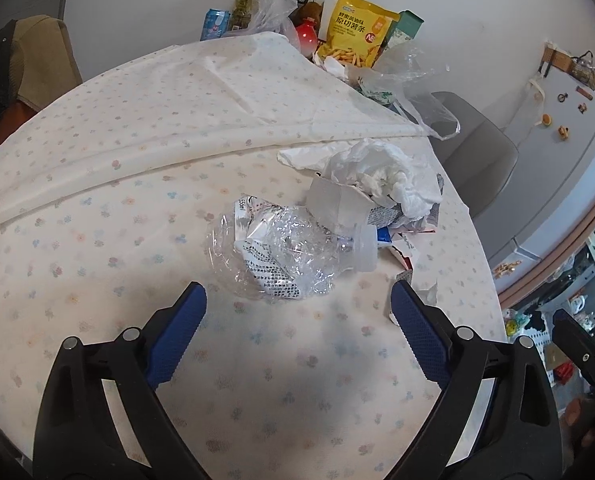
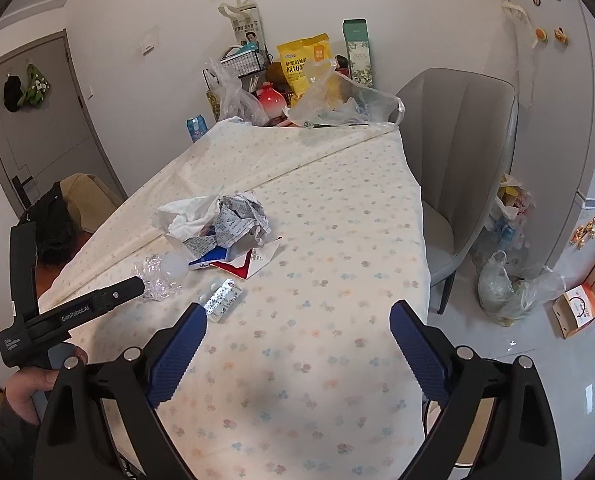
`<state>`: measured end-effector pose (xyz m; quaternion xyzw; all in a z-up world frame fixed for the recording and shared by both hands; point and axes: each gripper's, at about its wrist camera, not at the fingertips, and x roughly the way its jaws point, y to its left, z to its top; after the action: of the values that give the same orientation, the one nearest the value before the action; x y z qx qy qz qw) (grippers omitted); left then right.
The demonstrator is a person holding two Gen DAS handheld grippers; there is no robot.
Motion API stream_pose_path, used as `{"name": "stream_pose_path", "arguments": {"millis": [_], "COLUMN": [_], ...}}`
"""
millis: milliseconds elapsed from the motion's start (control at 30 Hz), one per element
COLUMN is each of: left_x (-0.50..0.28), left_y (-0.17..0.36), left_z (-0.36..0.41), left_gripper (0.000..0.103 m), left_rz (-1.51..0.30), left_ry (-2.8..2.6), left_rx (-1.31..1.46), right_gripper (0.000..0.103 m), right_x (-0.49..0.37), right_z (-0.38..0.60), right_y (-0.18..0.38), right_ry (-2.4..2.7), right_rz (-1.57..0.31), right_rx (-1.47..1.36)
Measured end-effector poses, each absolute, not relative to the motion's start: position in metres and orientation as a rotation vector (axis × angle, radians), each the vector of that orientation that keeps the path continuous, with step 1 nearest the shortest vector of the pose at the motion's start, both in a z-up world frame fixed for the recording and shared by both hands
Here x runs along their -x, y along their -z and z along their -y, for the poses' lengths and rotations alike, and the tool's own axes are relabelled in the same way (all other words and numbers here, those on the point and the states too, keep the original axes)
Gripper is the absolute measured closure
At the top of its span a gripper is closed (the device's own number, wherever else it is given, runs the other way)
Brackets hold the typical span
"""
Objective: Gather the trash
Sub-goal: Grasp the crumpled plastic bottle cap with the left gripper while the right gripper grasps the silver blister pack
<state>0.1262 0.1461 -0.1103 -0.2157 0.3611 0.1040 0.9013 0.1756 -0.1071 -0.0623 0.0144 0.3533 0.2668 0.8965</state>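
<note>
A crushed clear plastic bottle (image 1: pixel 277 256) with a white cap lies on the flowered tablecloth (image 1: pixel 97 240), just beyond my open, empty left gripper (image 1: pixel 298 304). Behind it sits a heap of crumpled white tissue (image 1: pixel 381 172), torn cardboard and printed paper. In the right wrist view the bottle (image 2: pixel 163 270), the paper heap (image 2: pixel 225 224) and a silver blister pack (image 2: pixel 223 296) lie ahead and to the left of my open, empty right gripper (image 2: pixel 298 310). The left gripper's body (image 2: pixel 77 310) reaches toward the bottle.
At the table's far end stand a yellow snack bag (image 1: pixel 357 28), clear plastic bags (image 1: pixel 409 72), a red vase (image 1: pixel 307 36) and a can (image 1: pixel 216 22). A grey chair (image 2: pixel 465 160) stands beside the table. Filled trash bags (image 2: pixel 505 280) lie on the floor.
</note>
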Motion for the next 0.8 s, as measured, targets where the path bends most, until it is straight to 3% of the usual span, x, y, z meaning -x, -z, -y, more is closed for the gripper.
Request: {"name": "stream_pose_path", "arguments": {"millis": [233,800], "left_x": [-0.150,-0.204], "left_y": [0.107,0.102], "left_z": [-0.141,-0.107], "left_gripper": [0.006,0.006], "left_rz": [-0.761,-0.782], "left_ry": [-0.221,-0.429], "left_rx": [0.433,0.181], "right_gripper": [0.012,0.012], "right_x": [-0.181,-0.189], "right_z": [0.116,0.121], "right_y": [0.066,0.075], "right_ry": [-0.531,-0.510], "right_rz": [-0.750,-0.773], "right_rx": [-0.031,-0.044]}}
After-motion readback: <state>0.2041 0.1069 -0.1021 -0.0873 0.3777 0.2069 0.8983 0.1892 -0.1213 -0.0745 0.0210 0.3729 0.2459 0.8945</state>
